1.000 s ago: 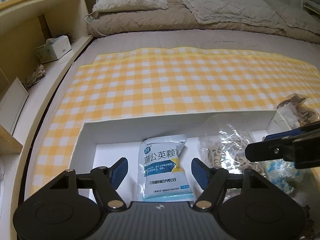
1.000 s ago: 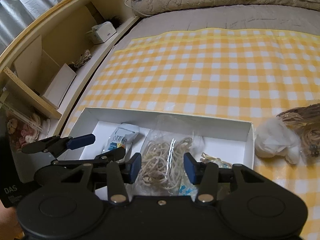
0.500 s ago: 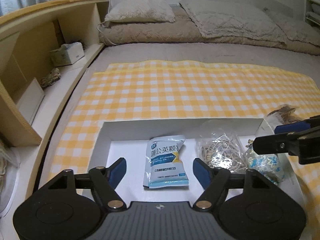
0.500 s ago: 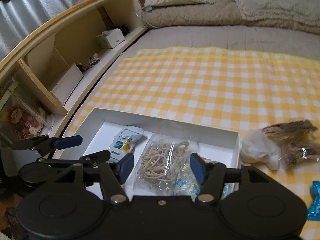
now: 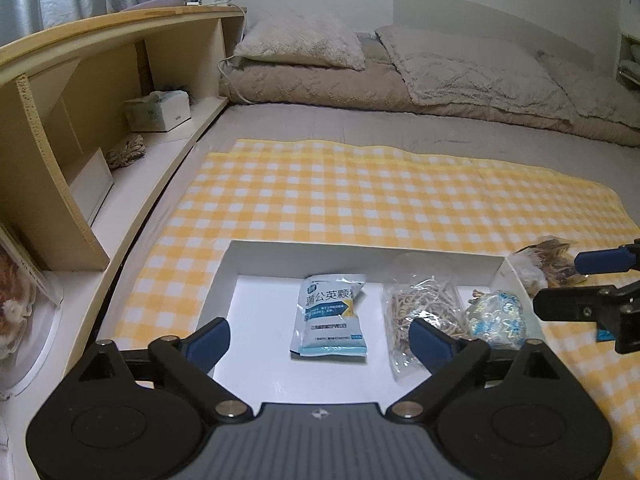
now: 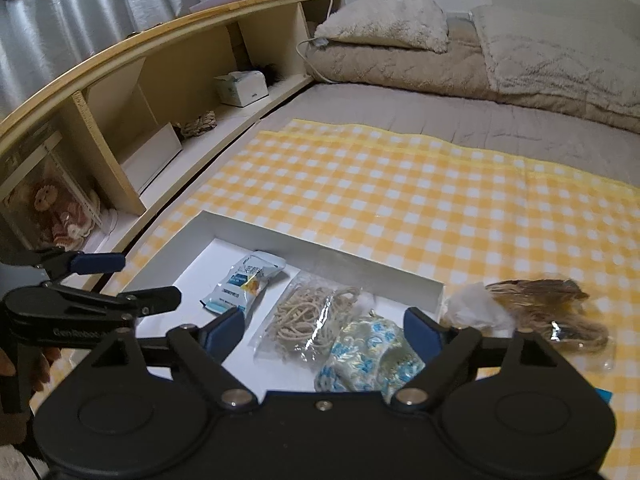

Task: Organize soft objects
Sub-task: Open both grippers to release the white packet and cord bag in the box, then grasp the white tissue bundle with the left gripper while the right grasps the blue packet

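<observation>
A white shallow box (image 5: 360,250) lies on a yellow checked cloth (image 5: 380,200). In it lie a blue-and-white sachet (image 5: 330,316), a clear bag of beige cords (image 5: 424,312) and a floral pouch (image 5: 498,318). My left gripper (image 5: 320,340) hovers above the sachet, its jaws opening and holding nothing. Over the cord bag (image 6: 308,320) and pouch (image 6: 368,352), my right gripper (image 6: 323,331) is opening too, its pads touching neither. Each gripper shows in the other's view: the right gripper (image 5: 592,284), the left gripper (image 6: 128,280).
Right of the box lie a white fluffy wad (image 6: 472,308) and a clear bag of brown fibres (image 6: 552,308). A wooden shelf unit (image 5: 60,128) with a tissue box (image 5: 158,110) runs along the left. Pillows (image 5: 304,42) lie at the back.
Both grippers rose and drew back from the box. Their jaws spread wider; the right pair stood close around the cord bag before and now stands clear of it.
</observation>
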The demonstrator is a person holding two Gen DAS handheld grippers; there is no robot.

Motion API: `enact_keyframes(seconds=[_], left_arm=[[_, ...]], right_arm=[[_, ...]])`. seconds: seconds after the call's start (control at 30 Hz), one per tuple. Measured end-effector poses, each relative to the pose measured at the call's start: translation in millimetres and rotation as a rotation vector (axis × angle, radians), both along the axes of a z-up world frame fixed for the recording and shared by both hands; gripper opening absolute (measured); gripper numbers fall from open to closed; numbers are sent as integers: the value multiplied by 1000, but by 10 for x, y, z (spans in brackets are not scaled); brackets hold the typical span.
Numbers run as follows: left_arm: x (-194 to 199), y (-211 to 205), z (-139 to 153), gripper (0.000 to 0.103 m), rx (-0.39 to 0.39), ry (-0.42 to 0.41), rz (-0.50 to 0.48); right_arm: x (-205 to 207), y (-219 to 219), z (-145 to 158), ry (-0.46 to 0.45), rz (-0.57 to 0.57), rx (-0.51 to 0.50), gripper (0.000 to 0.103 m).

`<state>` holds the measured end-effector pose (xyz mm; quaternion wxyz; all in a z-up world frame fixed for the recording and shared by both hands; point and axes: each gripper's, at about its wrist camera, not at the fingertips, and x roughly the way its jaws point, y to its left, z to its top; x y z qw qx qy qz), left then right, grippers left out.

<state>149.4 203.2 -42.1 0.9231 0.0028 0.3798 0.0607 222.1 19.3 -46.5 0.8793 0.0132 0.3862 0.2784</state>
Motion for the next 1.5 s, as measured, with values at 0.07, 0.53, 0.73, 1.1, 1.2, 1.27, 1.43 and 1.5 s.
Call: enact_keyframes(seconds=[0.07,0.53,0.73,1.1,1.2,1.27,1.43,1.5], left_arm=[[-34,-8,32,100,-13,-7,2],[-245,-211,229,103,-79,-60,16],[-191,-417,273,103,-82,-77,-14],[90,-1007,273,103,-97,-81,-109],[174,-1197,247,103,-93,-75,-142],[244,-1318,218,103,-87,-65,-165],[422,-1627,145,103,-78,-50,-210],[492,-1721,119,103,-81,-52,-234]], right_arm=[[-42,-25,25,-18,0,-12,96],[-265,-300,192,-120,-29,-50,103],[-270,-580,246,-140,-81,-35,103],[-221,-1242,161,-141,-189,-67,103],[-198,-1396,113,-135,-210,-80,103],[-180,-1491,76,-130,-224,-85,103],[-113,-1712,-25,-102,-273,-92,103],[-80,-1788,-62,-88,-291,-90,103]])
